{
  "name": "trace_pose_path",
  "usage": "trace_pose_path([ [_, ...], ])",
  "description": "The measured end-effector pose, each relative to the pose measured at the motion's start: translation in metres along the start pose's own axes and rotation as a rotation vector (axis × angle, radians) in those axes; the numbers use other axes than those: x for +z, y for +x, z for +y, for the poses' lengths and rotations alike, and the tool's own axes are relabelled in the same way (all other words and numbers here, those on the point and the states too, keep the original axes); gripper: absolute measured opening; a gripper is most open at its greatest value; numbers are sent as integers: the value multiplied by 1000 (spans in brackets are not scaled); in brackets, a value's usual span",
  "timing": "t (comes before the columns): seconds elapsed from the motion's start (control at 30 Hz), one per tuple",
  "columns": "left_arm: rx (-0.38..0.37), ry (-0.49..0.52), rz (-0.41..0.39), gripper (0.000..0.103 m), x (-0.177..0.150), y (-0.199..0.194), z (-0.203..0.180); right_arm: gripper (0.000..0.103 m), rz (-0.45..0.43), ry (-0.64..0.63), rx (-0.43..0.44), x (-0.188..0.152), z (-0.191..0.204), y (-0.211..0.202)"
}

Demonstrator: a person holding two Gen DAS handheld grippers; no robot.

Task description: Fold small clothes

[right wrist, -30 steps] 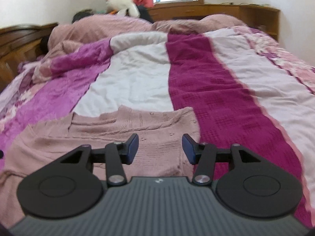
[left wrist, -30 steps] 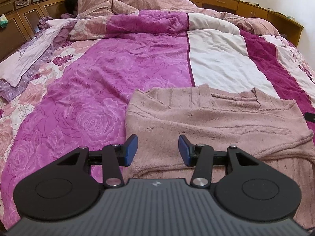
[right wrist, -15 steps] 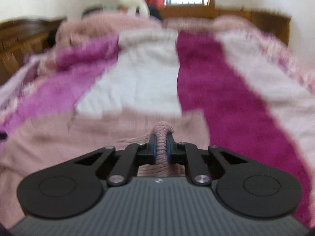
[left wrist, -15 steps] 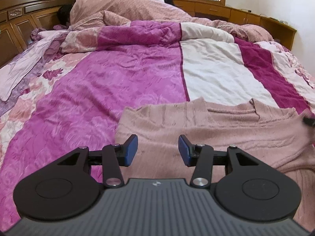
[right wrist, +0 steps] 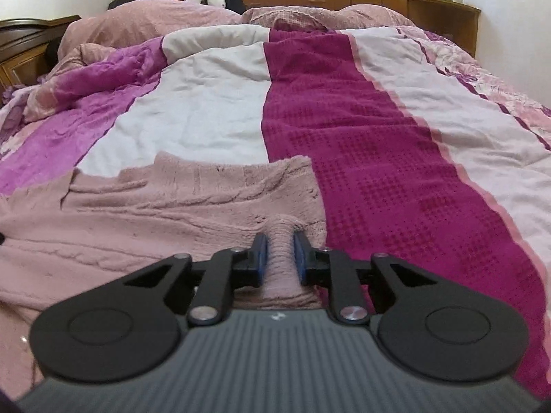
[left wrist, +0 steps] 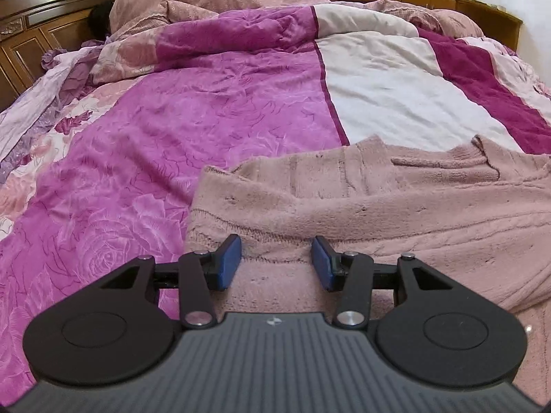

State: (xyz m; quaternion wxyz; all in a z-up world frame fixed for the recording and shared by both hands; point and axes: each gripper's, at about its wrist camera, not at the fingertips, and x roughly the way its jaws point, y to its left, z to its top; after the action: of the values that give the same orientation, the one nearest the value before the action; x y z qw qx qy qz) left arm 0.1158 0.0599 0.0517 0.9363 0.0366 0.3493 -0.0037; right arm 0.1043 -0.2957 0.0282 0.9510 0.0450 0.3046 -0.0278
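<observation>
One pink sweater [left wrist: 396,206] on striped magenta bedspread [right wrist: 361,144], left hand-held gripper [left wrist: 275,263] wide, right hand-held gripper [right wrist: 279,258] opening, fold between pads.

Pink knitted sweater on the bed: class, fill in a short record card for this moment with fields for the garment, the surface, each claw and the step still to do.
garment: pink knitted sweater, spread flat on the bed
surface: striped quilt in purple, white and magenta
left claw: jaws apart over the sweater's near left part, pads not pressing the knit
right claw: a ridge of the knit bunched between its pads, jaws opening slightly
step left: no fold made yet
</observation>
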Motion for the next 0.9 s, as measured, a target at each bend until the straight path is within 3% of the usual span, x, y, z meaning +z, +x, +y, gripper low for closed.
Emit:
trace_pose_path([
  [0.27,-21,-43,-1,54,-1,-7,5,22,-88,28,39,16,1,-39],
  [0.4,-5,-25,-10,54,-3,-6,0,22,-58,-8,99,6,10,-39],
  [0.5,3,-18,-16,54,-4,-5,-1,20,29,9,89,-9,10,-15],
  [0.67,9,27,-13,55,-3,-3,-4,20,6,51,100,-12,7,-13],
  [0.77,5,15,-4,55,-1,-7,-2,30,13,59,109,-8,8,-20],
  [0.83,-5,-5,-6,55,0,-14,1,42,7,51,123,-7,9,-28],
  [0.9,-14,-22,-20,55,-1,-26,3,44,-11,30,131,-5,12,-39],
])
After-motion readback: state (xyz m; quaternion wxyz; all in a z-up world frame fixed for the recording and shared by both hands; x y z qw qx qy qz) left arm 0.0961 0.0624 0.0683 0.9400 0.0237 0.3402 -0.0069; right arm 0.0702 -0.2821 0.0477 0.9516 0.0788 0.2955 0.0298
